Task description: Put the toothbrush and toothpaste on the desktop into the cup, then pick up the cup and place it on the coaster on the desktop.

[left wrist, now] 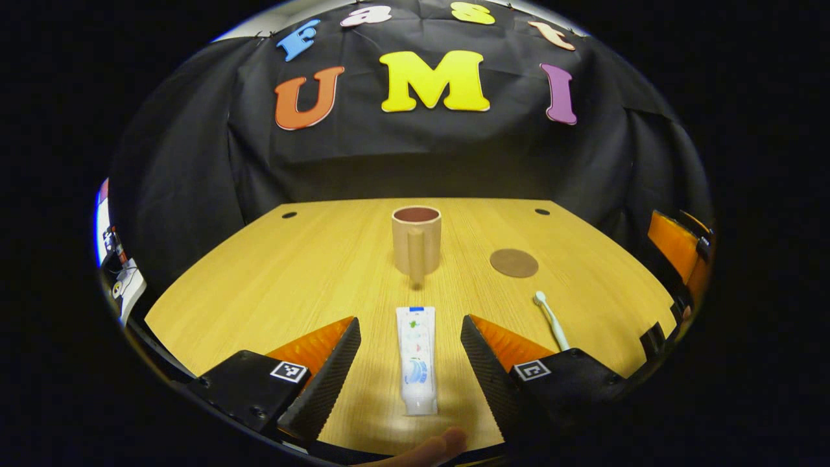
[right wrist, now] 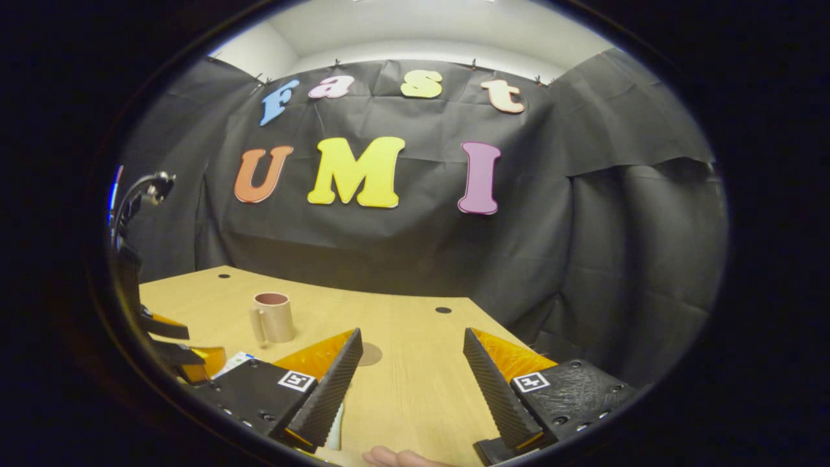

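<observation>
Left gripper view: nearest, the left gripper [left wrist: 410, 363] stands wide apart, grasping nothing, its fingers flanking the toothpaste [left wrist: 416, 360], which lies flat on the desktop [left wrist: 272, 285] at 6 o'clock, cap end toward the camera, touching neither finger. At about 4 o'clock the toothbrush [left wrist: 551, 320] lies flat too, its handle running under the gripper's right-hand finger. Farther off, at 3 o'clock of the cup, the coaster [left wrist: 513, 263] sits bare. Farthest, at 12 o'clock from the toothpaste, the cup [left wrist: 416, 241] stands upright on the wood, handle toward the camera, well apart from the coaster; nothing stands up out of it.

In the right gripper view, the right gripper [right wrist: 410, 395] is likewise spread and holds nothing, above bare table; the cup [right wrist: 273, 317] is at 10 o'clock.

As things lie, none of the task's end states shows: both items are outside the cup, and the cup is off the coaster. All three placements remain.
</observation>
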A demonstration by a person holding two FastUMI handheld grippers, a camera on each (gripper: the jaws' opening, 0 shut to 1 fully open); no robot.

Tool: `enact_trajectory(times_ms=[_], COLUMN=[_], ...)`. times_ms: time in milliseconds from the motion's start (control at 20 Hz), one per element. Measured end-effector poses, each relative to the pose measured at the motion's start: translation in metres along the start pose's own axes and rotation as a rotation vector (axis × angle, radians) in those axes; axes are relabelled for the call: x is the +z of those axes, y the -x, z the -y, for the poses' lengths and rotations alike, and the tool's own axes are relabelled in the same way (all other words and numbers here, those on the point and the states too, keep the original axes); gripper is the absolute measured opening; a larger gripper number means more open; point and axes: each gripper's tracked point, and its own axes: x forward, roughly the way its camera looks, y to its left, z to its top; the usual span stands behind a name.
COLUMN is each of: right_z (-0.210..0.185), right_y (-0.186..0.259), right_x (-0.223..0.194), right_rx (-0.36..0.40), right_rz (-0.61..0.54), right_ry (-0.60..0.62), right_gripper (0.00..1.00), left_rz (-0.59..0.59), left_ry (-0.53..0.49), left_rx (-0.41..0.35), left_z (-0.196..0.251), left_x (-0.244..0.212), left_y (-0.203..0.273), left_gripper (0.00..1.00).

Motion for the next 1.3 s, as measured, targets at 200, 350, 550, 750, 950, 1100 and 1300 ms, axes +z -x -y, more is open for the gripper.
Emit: enact_trajectory(times_ms=[200, 350, 550, 750, 950, 1100, 1300], right_z=[0.002, 0.002, -0.006, -0.015, -0.023, -0.027, -0.034], right_y=[-0.002, -0.004, -0.008, -0.014, -0.017, -0.019, -0.024], right_x=[-0.009, -0.013, -0.022, -0.026, -0.023, -0.022, -0.028], right_rx=[-0.005, -0.008, 0.003, 0.017, 0.027, 0.036, 0.047], right_rz=[-0.022, -0.034, -0.054, -0.073, -0.072, -0.073, -0.107], right_ry=[-0.012, -0.016, 0.003, 0.013, 0.025, 0.025, 0.012], right_gripper=[0.95, 0.95, 0.95, 0.95, 0.95, 0.95, 0.95], left_rz=[-0.084, -0.134, -0.178, -0.213, -0.219, -0.220, -0.226], left_ry=[-0.024, -0.015, 0.003, 0.021, 0.021, 0.034, 0.043], left_rx=[-0.027, -0.029, -0.002, -0.018, -0.027, -0.026, -0.027], left_z=[0.006, 0.011, 0.003, 0.005, 0.007, 0.006, 0.005], left_x=[-0.026, -0.039, -0.050, -0.058, -0.059, -0.059, -0.058], left_y=[-0.006, -0.011, -0.016, -0.017, -0.017, -0.018, -0.019], left_gripper=[0.99, 0.98, 0.95, 0.89, 0.72, 0.71, 0.57])
